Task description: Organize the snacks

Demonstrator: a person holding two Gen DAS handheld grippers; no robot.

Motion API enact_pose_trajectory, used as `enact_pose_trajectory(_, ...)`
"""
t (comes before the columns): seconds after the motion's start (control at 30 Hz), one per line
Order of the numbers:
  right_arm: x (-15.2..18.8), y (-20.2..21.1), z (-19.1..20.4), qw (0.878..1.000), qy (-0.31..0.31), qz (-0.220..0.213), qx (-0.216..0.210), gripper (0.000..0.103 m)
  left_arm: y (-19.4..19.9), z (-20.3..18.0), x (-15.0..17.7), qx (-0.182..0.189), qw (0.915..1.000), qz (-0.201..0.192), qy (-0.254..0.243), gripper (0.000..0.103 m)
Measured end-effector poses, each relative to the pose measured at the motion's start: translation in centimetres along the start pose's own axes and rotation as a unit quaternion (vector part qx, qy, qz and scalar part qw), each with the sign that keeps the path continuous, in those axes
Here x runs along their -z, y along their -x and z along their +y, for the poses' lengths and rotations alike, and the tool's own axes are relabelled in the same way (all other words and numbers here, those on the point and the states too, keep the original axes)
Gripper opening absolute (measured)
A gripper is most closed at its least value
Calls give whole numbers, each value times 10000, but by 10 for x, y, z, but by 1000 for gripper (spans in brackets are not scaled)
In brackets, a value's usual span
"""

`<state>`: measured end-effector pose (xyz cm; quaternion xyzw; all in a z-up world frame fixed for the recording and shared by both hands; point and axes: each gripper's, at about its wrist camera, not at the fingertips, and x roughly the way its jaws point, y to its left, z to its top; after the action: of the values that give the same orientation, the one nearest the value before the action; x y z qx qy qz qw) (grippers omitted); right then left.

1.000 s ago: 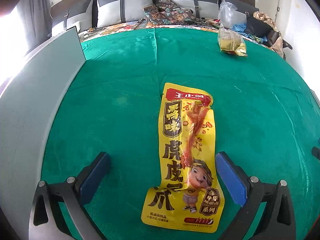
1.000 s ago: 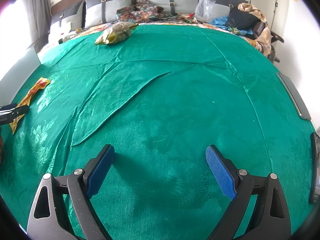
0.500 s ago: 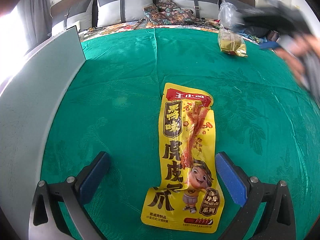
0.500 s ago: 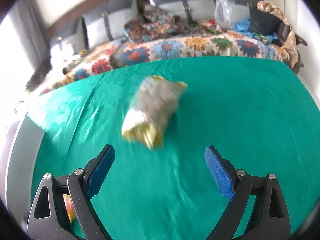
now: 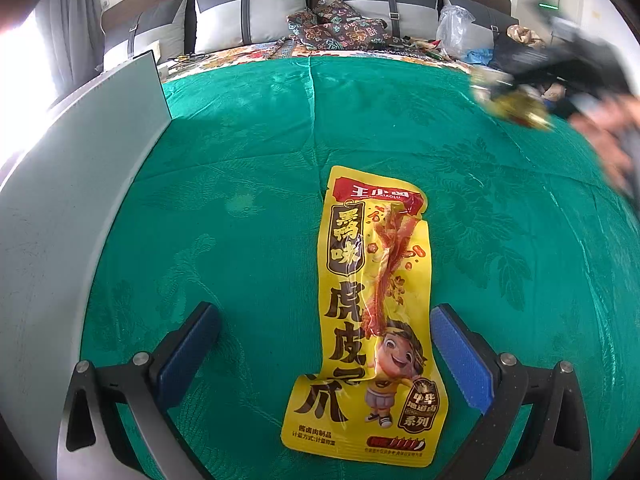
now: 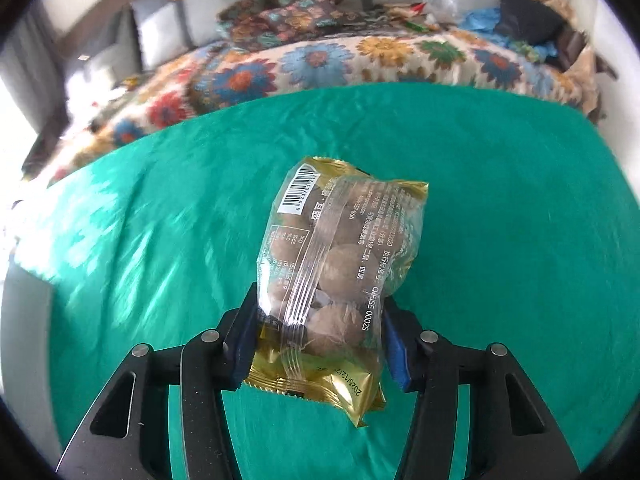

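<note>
A long yellow snack packet (image 5: 372, 312) with red strips and a cartoon child lies flat on the green cloth (image 5: 248, 168). My left gripper (image 5: 324, 354) is open, its blue pads either side of the packet's near half. My right gripper (image 6: 318, 334) is shut on a clear and gold bag of round brown snacks (image 6: 336, 264), held above the green cloth (image 6: 500, 184). In the left wrist view that bag (image 5: 516, 106) and the right gripper show blurred at the far right.
A grey-white flat panel (image 5: 76, 200) stands along the cloth's left edge. Behind the cloth is a bed with a flowered blanket (image 6: 320, 60), grey pillows (image 5: 248, 12), a clear plastic bag (image 5: 454, 30) and dark clothes (image 6: 528, 20).
My right gripper swung over to the gold bag at the far side, closed on it and lifted it. My left gripper and the yellow packet have not moved.
</note>
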<state>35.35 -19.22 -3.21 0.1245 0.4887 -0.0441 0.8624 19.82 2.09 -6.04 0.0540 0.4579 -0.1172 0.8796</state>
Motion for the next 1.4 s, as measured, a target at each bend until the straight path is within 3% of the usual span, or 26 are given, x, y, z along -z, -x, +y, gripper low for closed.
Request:
enact_pose_trajectory(0.07,26,26,-9,9995,236,5,-216,56,0,0,0,0,10000,-1,1,103)
enact_pose_trajectory(0.27,159,111,-17,9948,961,-87,-337,57,0,-1,-1,-18,10000,1,-4,103)
enact_pose_trajectory(0.37,212,117,-14,9931,1128,-329,-31,60,-1,-1,-1,-23,10000,2,-3,103)
enact_pose_trajectory(0.43,232,109,-14,9929,1096,-436,130,75,0,-1,-1,-24,10000,2,-4,103)
enact_pose_trajectory(0.5,251,97,-18,9935,978,-481,316,80,-1,-1,-1,-24,10000,2,-4,103)
enact_pose_trajectory(0.53,254,98,-17,9917,980,-748,373,85,-1,-1,-1,-23,10000,3,-4,103)
enact_pose_trajectory(0.7,252,91,-21,9934,808,-675,446,93,0,-1,-1,-25,10000,3,-1,103)
enact_pose_trajectory(1.4,253,90,-21,9930,787,-708,527,93,0,-2,-1,-25,10000,6,2,103)
